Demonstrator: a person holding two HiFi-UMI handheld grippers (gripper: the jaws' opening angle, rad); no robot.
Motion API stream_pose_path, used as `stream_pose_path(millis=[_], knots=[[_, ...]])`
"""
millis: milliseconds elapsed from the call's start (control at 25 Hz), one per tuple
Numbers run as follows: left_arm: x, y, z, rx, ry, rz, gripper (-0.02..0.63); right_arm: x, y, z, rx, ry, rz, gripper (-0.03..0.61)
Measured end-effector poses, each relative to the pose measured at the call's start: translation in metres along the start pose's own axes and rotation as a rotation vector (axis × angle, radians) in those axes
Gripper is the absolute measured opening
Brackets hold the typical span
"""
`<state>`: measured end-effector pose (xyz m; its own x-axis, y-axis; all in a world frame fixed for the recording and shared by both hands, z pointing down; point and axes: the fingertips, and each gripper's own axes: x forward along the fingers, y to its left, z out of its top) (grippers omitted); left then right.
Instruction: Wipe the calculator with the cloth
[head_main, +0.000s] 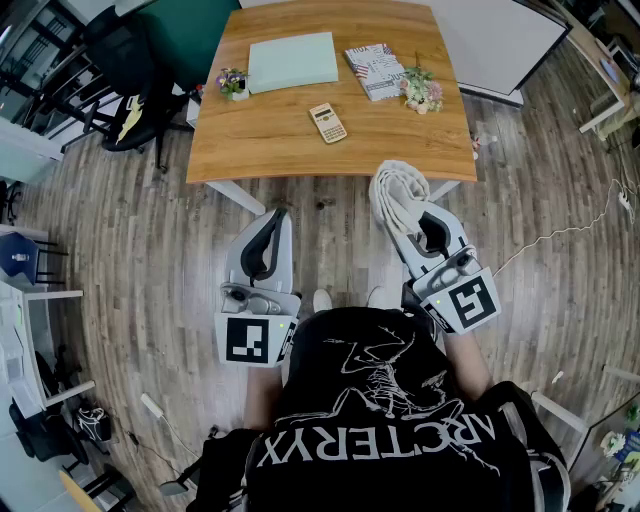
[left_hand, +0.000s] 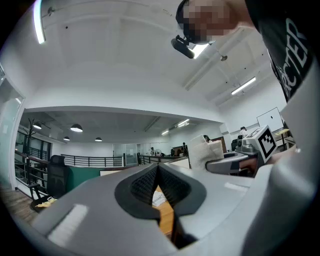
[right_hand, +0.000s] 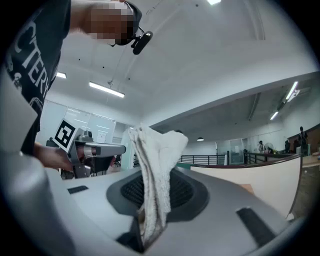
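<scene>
Right hand-held gripper (right_hand: 148, 202) clamps white cloth (head_main: 397, 190) | left hand-held gripper (left_hand: 159, 172) closed, empty | calculator (head_main: 327, 123) lies on tabletop (head_main: 270, 145) well ahead of both

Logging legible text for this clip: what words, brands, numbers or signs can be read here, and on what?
"ARC'TERYX": upside down on the person's black shirt.
Booklet cover print: too small to read.
Calculator keys: too small to read.
White cloth: no print visible.
</scene>
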<state>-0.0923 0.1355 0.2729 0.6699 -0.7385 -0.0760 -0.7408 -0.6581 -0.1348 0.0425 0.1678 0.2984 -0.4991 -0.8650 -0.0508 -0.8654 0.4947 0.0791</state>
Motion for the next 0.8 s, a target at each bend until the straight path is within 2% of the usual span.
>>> stream_pose_path(millis=[520,800], knots=[[0.012,0.005,-0.001,0.029,0.004,-0.029,0.009,0.004,-0.014,-0.001,-0.045,0.018,-0.034,0.092],[0.021,0.001,-0.010,-0.004,0.062,-0.028,0.009,0.011,-0.014,0.000,-0.111,0.029,-0.018,0.092]])
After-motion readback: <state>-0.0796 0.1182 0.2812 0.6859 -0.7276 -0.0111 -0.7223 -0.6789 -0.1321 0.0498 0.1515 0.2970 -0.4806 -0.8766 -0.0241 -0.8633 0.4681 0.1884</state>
